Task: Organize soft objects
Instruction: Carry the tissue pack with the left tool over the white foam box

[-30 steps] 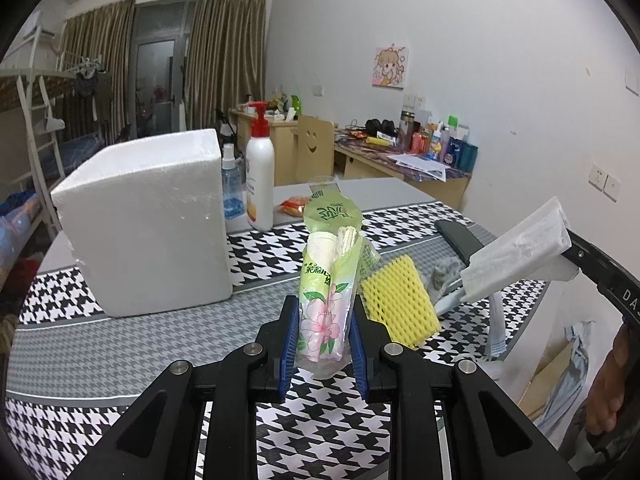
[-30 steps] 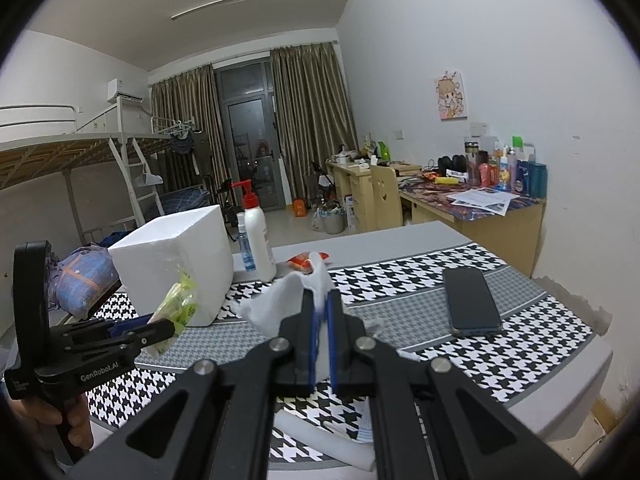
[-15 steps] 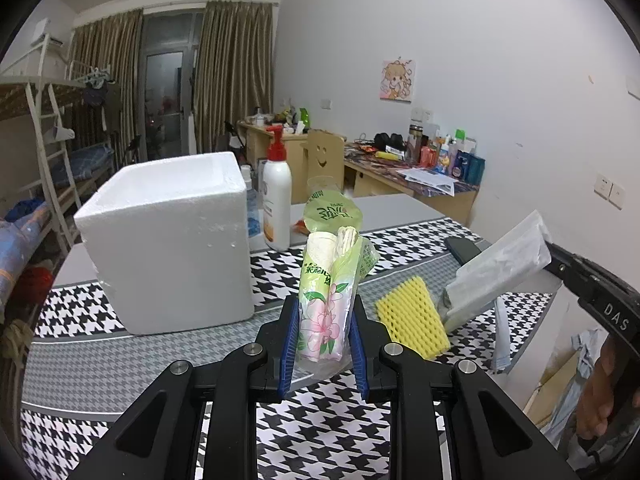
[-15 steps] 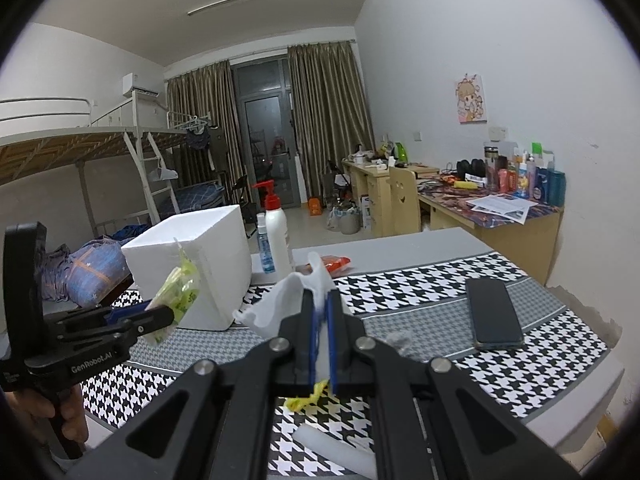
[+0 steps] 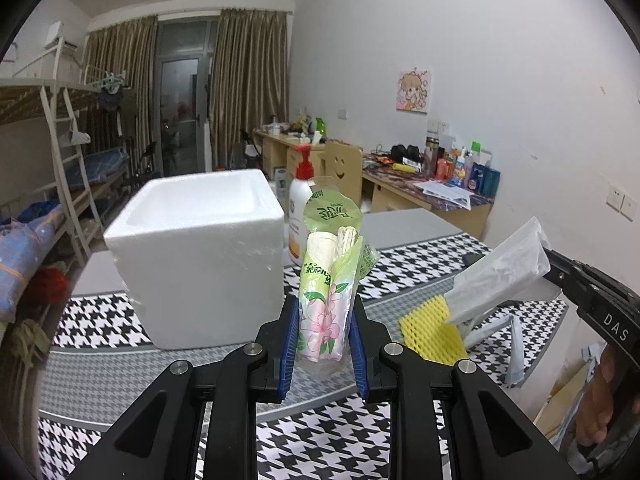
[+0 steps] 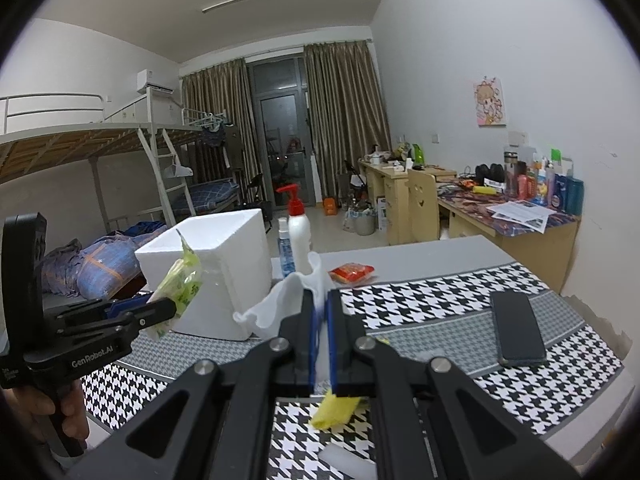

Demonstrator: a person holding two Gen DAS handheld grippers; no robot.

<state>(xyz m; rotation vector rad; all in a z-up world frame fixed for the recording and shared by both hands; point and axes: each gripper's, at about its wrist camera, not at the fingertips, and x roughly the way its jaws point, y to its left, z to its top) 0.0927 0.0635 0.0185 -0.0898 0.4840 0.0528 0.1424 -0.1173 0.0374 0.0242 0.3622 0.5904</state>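
Note:
My left gripper (image 5: 323, 322) is shut on a green and pink tissue pack (image 5: 330, 280), held upright above the table. It also shows in the right wrist view (image 6: 160, 312) with the pack (image 6: 180, 280) beside the white foam box (image 6: 216, 264). My right gripper (image 6: 320, 316) is shut on a white plastic bag (image 6: 288, 300); the left wrist view shows the bag (image 5: 500, 276) above a yellow foam net (image 5: 434, 334). The foam box (image 5: 196, 256) stands open-topped just beyond the pack.
A houndstooth cloth (image 5: 120, 320) covers the table. A pump bottle (image 6: 298, 236) and small spray bottle (image 6: 285, 254) stand behind the box. A red packet (image 6: 352, 272) and a black phone (image 6: 518, 330) lie to the right. A clear wrapper (image 5: 514, 354) lies near the table's right edge.
Both grippers have risen with their loads. The foam box's open top now shows from the left wrist, and the yellow net sits lower under the right gripper.

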